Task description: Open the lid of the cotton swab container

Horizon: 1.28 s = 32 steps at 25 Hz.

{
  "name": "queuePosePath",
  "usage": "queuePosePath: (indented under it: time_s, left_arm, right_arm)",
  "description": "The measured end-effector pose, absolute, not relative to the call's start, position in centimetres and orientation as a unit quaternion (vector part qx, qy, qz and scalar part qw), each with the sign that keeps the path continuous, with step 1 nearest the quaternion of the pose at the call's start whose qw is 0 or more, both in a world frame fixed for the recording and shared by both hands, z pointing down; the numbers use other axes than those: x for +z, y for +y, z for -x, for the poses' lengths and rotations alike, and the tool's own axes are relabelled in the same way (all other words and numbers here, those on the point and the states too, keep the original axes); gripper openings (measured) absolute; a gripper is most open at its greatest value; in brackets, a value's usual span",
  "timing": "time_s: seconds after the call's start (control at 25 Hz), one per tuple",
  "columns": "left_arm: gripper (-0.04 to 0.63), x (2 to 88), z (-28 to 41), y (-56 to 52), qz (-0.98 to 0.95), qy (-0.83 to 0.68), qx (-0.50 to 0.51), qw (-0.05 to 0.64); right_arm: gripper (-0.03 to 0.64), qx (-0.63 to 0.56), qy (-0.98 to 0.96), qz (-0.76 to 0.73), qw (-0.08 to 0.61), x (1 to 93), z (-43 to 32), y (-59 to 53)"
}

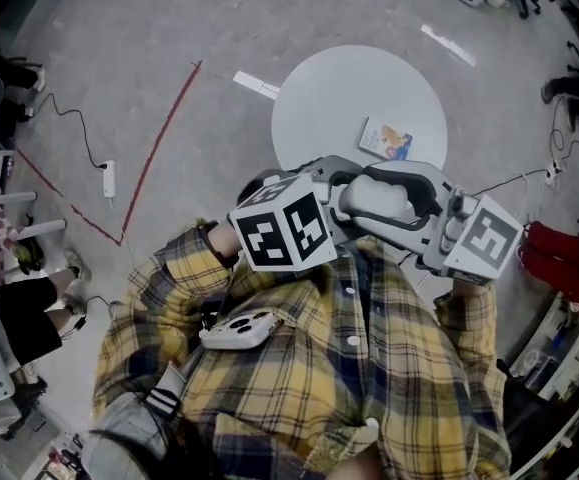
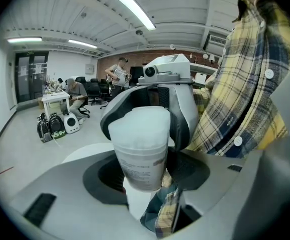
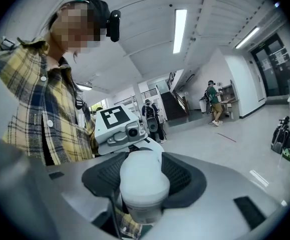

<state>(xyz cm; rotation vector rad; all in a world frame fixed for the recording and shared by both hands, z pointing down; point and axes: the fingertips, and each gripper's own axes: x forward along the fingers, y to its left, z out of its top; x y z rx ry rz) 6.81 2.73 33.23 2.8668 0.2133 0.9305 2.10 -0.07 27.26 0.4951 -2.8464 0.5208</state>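
I had both tools raised close to the chest of the plaid shirt (image 1: 349, 388), facing one another, with the cotton swab container (image 1: 377, 201) caught between them in the air. It was on the near side of the round white worktop (image 1: 329, 108) and not resting on it.

In the left gripper view, the left gripper (image 1: 341, 196) had its fingers closed on the lower, labelled part of the container (image 2: 140, 149), with the dark pads against its sides. The right gripper (image 1: 427, 208) came in from the opposite side. Its dark fingers (image 2: 181, 119) wrapped round the upper, frosted part, which I took to be the lid. The right gripper view agreed: the white rounded top (image 3: 143, 176) sat between that tool's own pads, and the left tool's marker cube (image 3: 113, 118) was just behind it. Both sets of fingers stood fairly wide, because the container is broad, but each pair was holding it.

As far as I could tell, the lid was on. I saw no gap between it and the body in either gripper view.

A small booklet (image 1: 387, 139) lay alone on the worktop, near its right edge. A pale handheld controller (image 1: 241, 328) rested against the shirt below the left cube.
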Motion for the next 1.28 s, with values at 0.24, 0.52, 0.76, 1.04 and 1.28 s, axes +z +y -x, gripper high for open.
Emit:
queuePosePath:
  time_s: [0.24,0.52,0.76,1.04,1.28]
  left_arm:
    - [0.252,33.3,-6.8,2.9,-0.946,0.072,0.308,0.063]
    - [0.249,34.6,-6.9,2.8,-0.939,0.068,0.337,0.016]
    - [0.247,34.4,-7.1,3.2,-0.944,0.075,0.319,0.044]
    - [0.245,34.1,-7.2,3.0,-0.947,0.069,0.311,0.038]
    - [0.245,34.0,-7.1,3.8,-0.949,0.075,0.306,0.032]
  right_arm:
    - [0.23,0.188,-0.963,-0.153,0.12,27.5,-2.0,0.1]
    - [0.224,0.233,-0.96,-0.103,0.117,28.0,-2.2,0.3]
    - [0.235,0.253,-0.954,-0.094,0.127,28.2,-2.3,0.4]
    - [0.238,0.246,-0.959,-0.117,0.076,26.1,-2.9,-1.1]
    - [0.228,0.224,-0.953,-0.201,0.025,25.0,-4.8,-4.6]
